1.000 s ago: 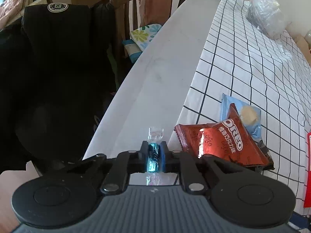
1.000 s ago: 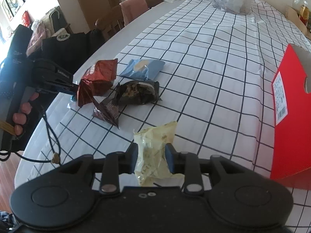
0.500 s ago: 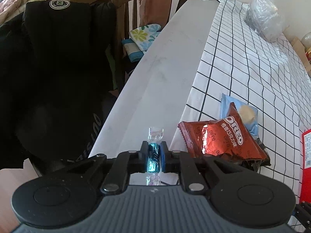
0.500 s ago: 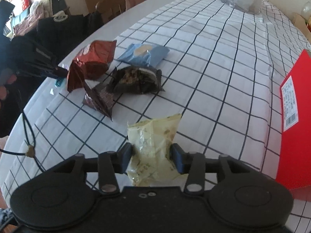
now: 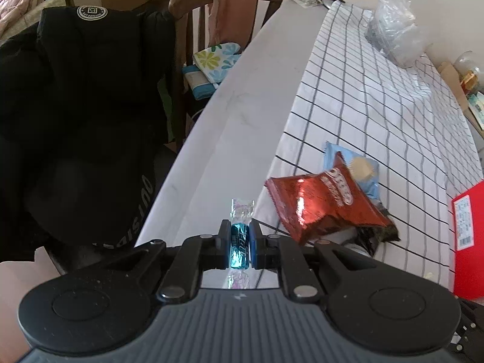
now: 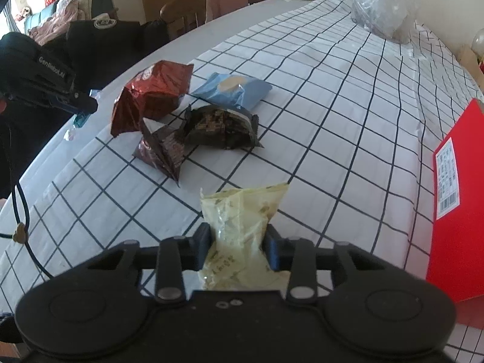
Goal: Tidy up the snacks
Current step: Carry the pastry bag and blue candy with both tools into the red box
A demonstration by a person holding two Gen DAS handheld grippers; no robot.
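left tool point(image 5: 240, 249) clamps shiny blue candy point(image 5: 239, 247); right tool point(image 6: 239, 248) just closed on crinkled pale-yellow packet point(image 6: 242, 227).

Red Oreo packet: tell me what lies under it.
The red Oreo packet rests partly on the light blue packet and a dark packet. Anything else beneath is covered.

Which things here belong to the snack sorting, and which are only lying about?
Belong:
blue candy in left gripper
yellow packet in right gripper, jaws just closing
red Oreo bag
light blue packet
dark packet
maroon packet
red box

Lying about:
clear plastic bag
black jacket
oven mitt
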